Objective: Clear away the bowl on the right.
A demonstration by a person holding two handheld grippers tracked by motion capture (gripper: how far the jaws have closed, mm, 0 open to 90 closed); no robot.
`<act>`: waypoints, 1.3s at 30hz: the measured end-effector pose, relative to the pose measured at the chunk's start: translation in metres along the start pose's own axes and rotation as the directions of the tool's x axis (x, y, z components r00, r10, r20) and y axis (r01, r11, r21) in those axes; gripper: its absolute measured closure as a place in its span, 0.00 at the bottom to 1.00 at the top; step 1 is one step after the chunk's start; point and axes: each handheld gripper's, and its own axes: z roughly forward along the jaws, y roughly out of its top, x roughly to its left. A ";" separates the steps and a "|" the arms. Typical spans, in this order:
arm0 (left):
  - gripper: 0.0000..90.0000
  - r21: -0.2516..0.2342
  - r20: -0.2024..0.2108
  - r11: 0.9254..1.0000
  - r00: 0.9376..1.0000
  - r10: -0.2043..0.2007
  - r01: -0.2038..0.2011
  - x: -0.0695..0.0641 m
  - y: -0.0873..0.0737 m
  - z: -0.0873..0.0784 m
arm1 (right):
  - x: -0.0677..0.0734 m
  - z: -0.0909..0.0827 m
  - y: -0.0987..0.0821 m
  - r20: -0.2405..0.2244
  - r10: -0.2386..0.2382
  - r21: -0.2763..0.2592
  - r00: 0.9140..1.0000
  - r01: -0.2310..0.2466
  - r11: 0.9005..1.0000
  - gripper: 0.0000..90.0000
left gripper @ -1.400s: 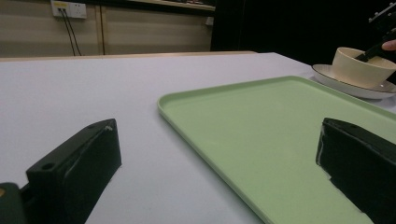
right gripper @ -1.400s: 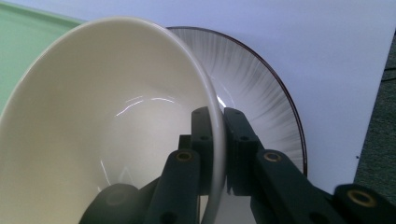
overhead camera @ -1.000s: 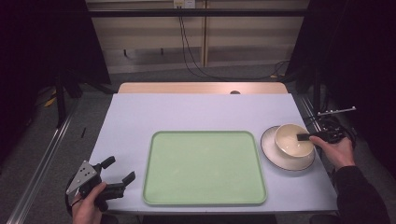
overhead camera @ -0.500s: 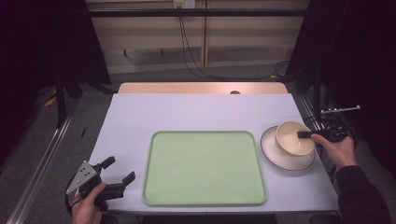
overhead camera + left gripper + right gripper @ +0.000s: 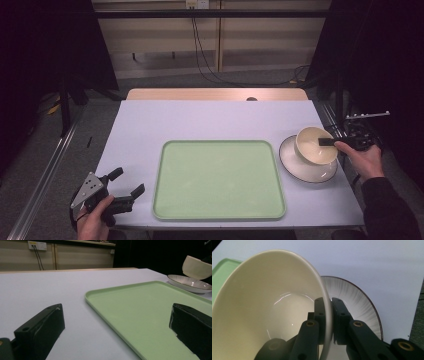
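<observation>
Cream bowl (image 5: pixel 315 145) above plate (image 5: pixel 307 167), beside tray (image 5: pixel 218 180)

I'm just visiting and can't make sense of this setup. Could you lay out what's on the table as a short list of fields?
table: pale top
tray: green, empty, centre of table
plate: right of tray
bowl: cream, tilted, lifted off the plate
right tool: jaws clamped on the bowl's rim, one inside, one outside
left tool: open, holds nothing, at the tray's near left corner
</observation>
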 end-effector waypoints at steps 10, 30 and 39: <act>0.00 0.000 -0.001 1.000 1.000 0.000 0.000 0.000 0.000 0.000 | 0.008 -0.005 0.005 -0.020 -0.013 -0.032 1.000 0.013 0.999 0.93; 0.00 0.000 -0.001 1.000 1.000 0.003 -0.003 0.000 0.000 0.000 | 0.036 0.002 0.018 -0.083 -0.075 -0.018 0.994 0.074 0.997 0.93; 0.00 0.006 -0.014 1.000 1.000 0.020 -0.020 0.000 0.000 0.000 | 0.052 0.011 0.026 -0.092 -0.104 -0.003 0.990 0.104 0.995 0.93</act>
